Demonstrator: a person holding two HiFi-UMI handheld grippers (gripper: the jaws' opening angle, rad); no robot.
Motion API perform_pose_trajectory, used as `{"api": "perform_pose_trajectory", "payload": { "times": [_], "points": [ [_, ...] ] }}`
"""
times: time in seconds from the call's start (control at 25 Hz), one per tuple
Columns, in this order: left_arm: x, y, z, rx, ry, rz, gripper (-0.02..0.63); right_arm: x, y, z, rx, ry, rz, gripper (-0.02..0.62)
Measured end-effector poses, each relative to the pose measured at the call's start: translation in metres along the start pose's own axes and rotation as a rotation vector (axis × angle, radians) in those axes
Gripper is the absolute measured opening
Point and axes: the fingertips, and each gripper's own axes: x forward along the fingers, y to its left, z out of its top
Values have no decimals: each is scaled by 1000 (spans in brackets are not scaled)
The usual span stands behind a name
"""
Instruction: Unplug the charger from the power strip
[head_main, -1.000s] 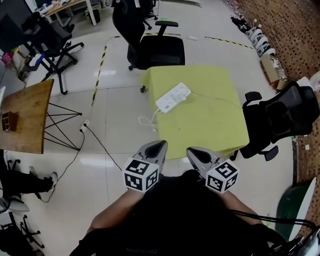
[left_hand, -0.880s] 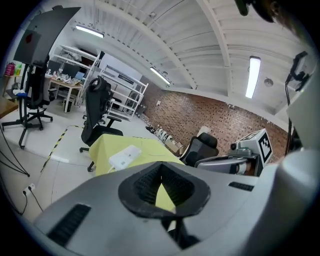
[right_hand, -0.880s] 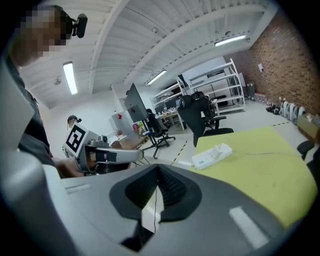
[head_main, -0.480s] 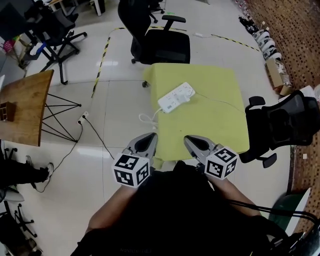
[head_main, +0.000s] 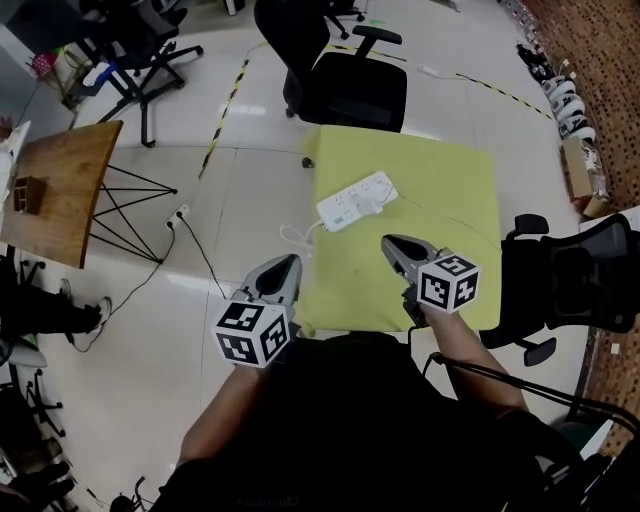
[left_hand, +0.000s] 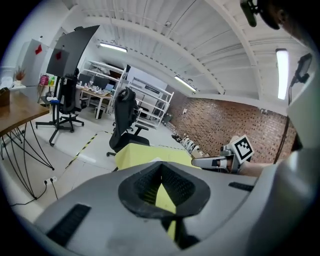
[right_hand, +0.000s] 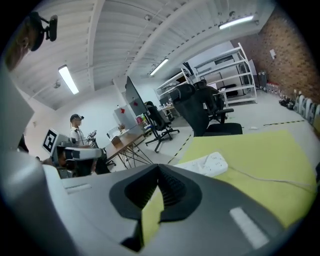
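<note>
A white power strip (head_main: 357, 200) lies on the yellow table (head_main: 440, 280), its white cord (head_main: 293, 239) dropping off the left edge; a thin wire runs from its right end. I cannot make out a charger on it. My right gripper (head_main: 390, 242) is shut and empty, over the table's near part, short of the strip. My left gripper (head_main: 290, 262) is shut and empty, beside the table's near left corner. In the right gripper view, the power strip (right_hand: 202, 164) lies ahead of the shut right gripper (right_hand: 159, 172). The left gripper view shows the left gripper (left_hand: 161, 170) with the table (left_hand: 145, 152) beyond it.
A black office chair (head_main: 345, 85) stands behind the table, another black chair (head_main: 575, 285) at its right. A wooden table (head_main: 60, 190) on wire legs is at the left, with a floor socket and cable (head_main: 185, 235) between. A person (right_hand: 76, 131) stands in the background.
Both grippers have moved forward toward the table. The right one went farther and now hangs over the table's near part; the left one has come up to the near left corner.
</note>
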Motion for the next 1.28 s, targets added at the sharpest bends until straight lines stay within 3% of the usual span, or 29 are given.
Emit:
{"api": "perform_pose_trajectory", "payload": {
  "times": [0.16,0.32,0.44,0.68,0.88,1.04,1.28],
  "points": [
    [10,-5,-14,0,56,34,3,25,-53,-11,-32,60,-55,9],
    [16,-13,-28,-5,111,49,5,56,-96,-26,-103,142,-100,90],
    [17,-10,-33,1,141,69,4,81,-113,-36,-138,188,-97,144],
    [15,-4,-35,-13,164,107,4,112,-125,-37,-84,188,-85,213],
    [12,-3,-39,-24,174,124,3,128,-127,-36,-85,181,-83,212],
    [7,1,-39,-29,164,137,3,133,-128,-36,-131,189,-109,146],
    [0,4,-36,-29,143,142,5,131,-125,-31,-135,184,-135,141]
  ]
}}
